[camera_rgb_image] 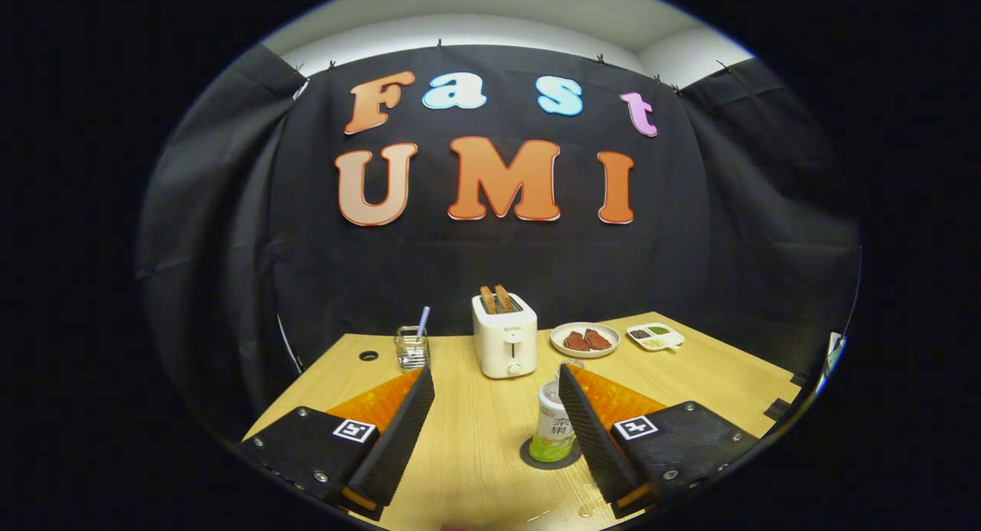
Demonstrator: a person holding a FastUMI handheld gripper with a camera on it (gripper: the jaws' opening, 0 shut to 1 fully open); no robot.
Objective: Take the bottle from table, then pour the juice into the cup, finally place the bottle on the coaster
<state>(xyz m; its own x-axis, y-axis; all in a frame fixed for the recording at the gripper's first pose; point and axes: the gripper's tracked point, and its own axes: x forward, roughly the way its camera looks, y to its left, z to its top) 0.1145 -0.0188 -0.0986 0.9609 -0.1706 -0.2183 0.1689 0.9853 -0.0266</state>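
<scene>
A small white and green juice bottle [553, 431] stands upright on a dark round coaster [536, 460] on the wooden table [475, 439]. My gripper [496, 374] is open and wide, with nothing pressed between its fingers. The bottle sits between the fingers, right against the inner side of the right finger [590, 424], and far from the left finger [402, 424]. A clear glass cup [411, 349] with a striped straw stands beyond the left fingertip. Something clear and round [571, 362] peeks out just behind the bottle's top, mostly hidden by the right fingertip.
A white toaster [504, 335] with two slices in it stands beyond the fingers at mid-table. To its right lie a plate of meat [585, 339] and a small white sauce dish [655, 335]. A few wet spots [571, 508] show on the near table edge.
</scene>
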